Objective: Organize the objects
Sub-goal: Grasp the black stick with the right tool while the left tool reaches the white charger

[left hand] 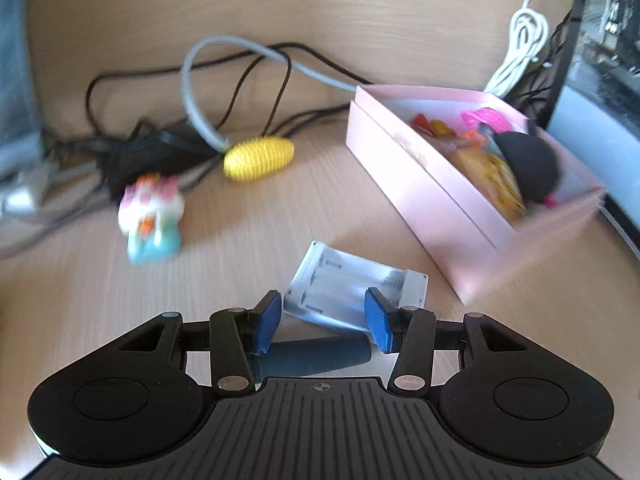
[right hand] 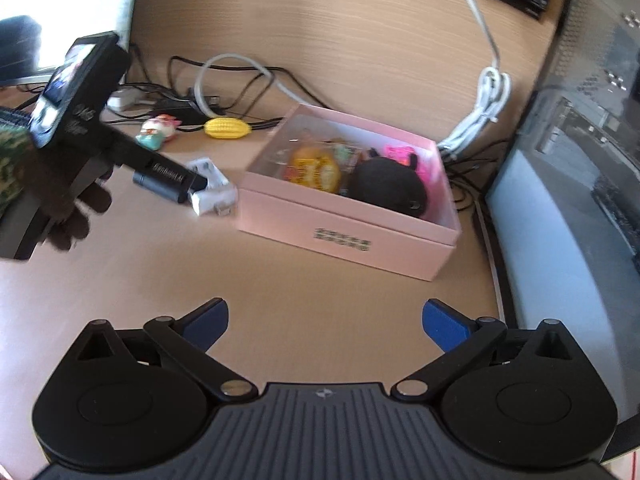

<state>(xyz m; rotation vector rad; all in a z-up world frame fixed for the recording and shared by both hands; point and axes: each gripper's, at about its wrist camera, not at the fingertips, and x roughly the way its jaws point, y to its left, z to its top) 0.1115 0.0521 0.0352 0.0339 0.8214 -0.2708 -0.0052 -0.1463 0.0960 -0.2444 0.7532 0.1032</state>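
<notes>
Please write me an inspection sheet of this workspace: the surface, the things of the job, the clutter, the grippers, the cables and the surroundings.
Surface: light wood-grain desk, no spills seen.
Job's things: open pink cardboard box already holding a black plush toy, a yellow round packet and pink items; white plastic battery holder, yellow knitted corn toy and pastel cat figurine outside the box on the desk.
Clutter: nothing seen beyond the cables.
Grippers: left gripper open around the battery holder, not clamped; right gripper wide open, holding nothing.
Cables: black wires and grey cable tangled behind the toys; coiled white cable behind the box.
Surroundings: dark equipment at the right edge.
</notes>
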